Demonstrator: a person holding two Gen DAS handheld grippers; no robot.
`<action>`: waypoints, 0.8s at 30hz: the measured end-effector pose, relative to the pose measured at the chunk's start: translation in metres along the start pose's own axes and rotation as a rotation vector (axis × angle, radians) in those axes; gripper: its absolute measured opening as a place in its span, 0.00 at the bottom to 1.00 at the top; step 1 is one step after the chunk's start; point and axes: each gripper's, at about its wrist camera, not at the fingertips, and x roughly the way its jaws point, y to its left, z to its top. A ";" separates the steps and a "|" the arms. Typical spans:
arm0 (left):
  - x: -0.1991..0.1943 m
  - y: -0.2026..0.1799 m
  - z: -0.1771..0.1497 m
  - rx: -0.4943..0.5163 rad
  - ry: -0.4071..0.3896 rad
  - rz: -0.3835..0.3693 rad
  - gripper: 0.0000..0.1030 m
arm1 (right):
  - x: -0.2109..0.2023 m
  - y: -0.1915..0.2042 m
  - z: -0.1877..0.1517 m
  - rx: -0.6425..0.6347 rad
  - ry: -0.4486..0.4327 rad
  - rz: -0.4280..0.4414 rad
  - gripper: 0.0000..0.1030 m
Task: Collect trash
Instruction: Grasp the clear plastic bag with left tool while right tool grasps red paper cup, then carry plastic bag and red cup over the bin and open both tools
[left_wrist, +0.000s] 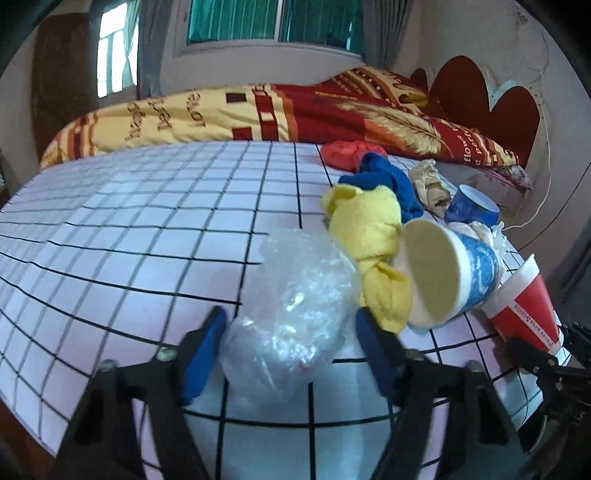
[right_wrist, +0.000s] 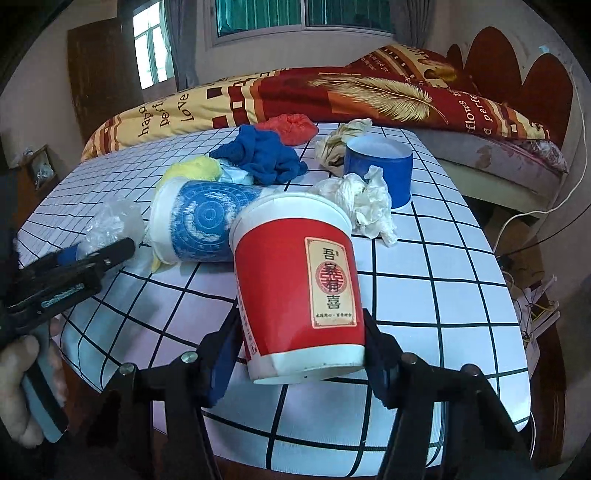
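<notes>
Left gripper (left_wrist: 291, 350) clamps the clear plastic wad (left_wrist: 295, 314) at the near edge of the checked surface (left_wrist: 129, 240). Right gripper (right_wrist: 299, 354) holds the red paper cup (right_wrist: 295, 288), tilted, beside the tipped blue cup (right_wrist: 201, 225).

Glossy crinkled plastic bag (left_wrist: 291, 314); smooth paper cup (right_wrist: 295, 280)
</notes>
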 end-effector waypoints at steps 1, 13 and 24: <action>0.003 0.000 0.001 0.000 0.010 -0.008 0.52 | -0.001 -0.001 0.000 0.001 -0.002 0.003 0.60; -0.047 -0.019 -0.010 0.037 -0.050 -0.027 0.46 | -0.032 -0.026 -0.012 0.049 -0.058 -0.010 0.58; -0.073 -0.070 -0.018 0.088 -0.068 -0.090 0.47 | -0.077 -0.077 -0.038 0.123 -0.096 -0.070 0.58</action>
